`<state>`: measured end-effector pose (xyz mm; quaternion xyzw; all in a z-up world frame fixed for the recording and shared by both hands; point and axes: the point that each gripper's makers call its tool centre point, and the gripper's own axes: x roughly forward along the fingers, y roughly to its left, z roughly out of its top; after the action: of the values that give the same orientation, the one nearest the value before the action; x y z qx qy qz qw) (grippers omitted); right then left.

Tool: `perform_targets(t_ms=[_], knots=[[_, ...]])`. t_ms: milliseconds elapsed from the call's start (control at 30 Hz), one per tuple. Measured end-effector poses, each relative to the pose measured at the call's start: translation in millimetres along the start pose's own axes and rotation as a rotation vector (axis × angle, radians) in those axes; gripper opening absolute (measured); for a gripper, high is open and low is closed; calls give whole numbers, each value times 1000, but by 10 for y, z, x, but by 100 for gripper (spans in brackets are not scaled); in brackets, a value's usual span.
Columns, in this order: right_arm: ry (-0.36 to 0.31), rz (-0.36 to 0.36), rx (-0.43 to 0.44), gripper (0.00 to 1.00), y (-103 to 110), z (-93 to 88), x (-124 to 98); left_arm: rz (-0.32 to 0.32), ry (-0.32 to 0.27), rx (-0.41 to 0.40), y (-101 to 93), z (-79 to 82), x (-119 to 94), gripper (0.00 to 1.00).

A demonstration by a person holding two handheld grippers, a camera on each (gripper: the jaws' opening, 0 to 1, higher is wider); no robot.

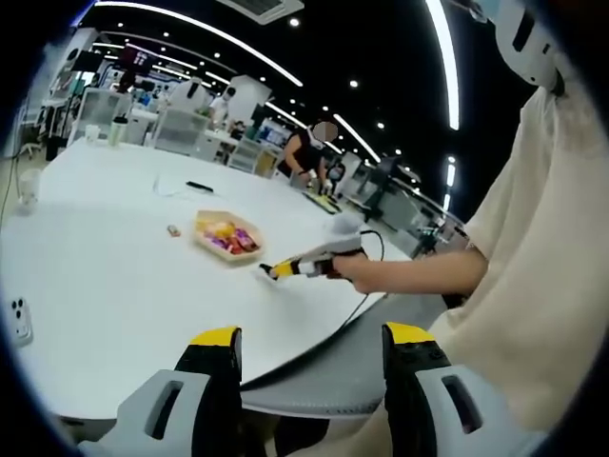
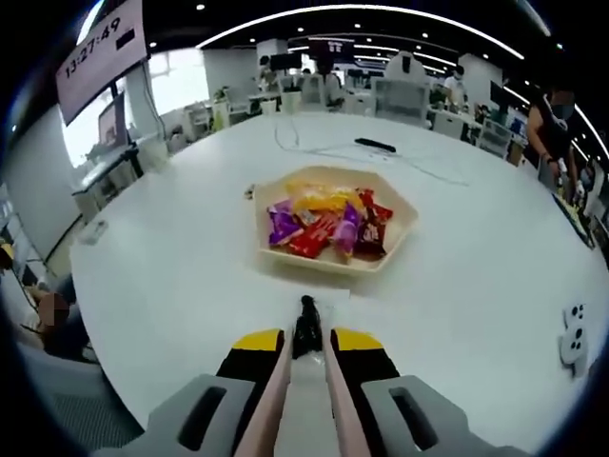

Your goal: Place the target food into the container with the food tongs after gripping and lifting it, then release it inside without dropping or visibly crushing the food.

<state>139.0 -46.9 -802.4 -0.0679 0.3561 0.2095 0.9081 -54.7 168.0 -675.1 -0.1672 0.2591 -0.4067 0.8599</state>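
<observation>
Two views are given, and much in each is hard to read. In the right gripper view the right gripper [image 2: 307,345] is seen clamped on the tongs [image 2: 306,335], whose pale arms run up between the yellow-tipped jaws; the dark tong tips are together over the bare table [image 2: 171,276], just short of the tray [image 2: 333,257]. Whether anything is pinched between the tips cannot be told. Wrapped snacks [image 2: 324,224] in purple, red and yellow are heaped in the tray, well in from the table's edges; single pieces cannot be separated.

In the left gripper view the left gripper [image 1: 310,335] is held apart, with nothing between its jaws, off the table's near edge. From there the right gripper [image 1: 303,263] is seen sideways, in a hand [image 1: 354,270], its tip near the tray [image 1: 226,234]. A small item [image 1: 173,229] beside the tray is too tiny to identify. A phone [image 1: 18,319] lies at the table's left edge, partly cut off.
</observation>
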Motion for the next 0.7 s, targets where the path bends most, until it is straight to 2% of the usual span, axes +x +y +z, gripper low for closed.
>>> perform_targets(t_ms=[233,700], knots=[[-53,-14,-23,18,-30,240,-100,-4,-10,-1,-14,3,-5,59],[-192,-16,-94,18,-73,990,-272,-5,-27,6,-6,47,-2,59]])
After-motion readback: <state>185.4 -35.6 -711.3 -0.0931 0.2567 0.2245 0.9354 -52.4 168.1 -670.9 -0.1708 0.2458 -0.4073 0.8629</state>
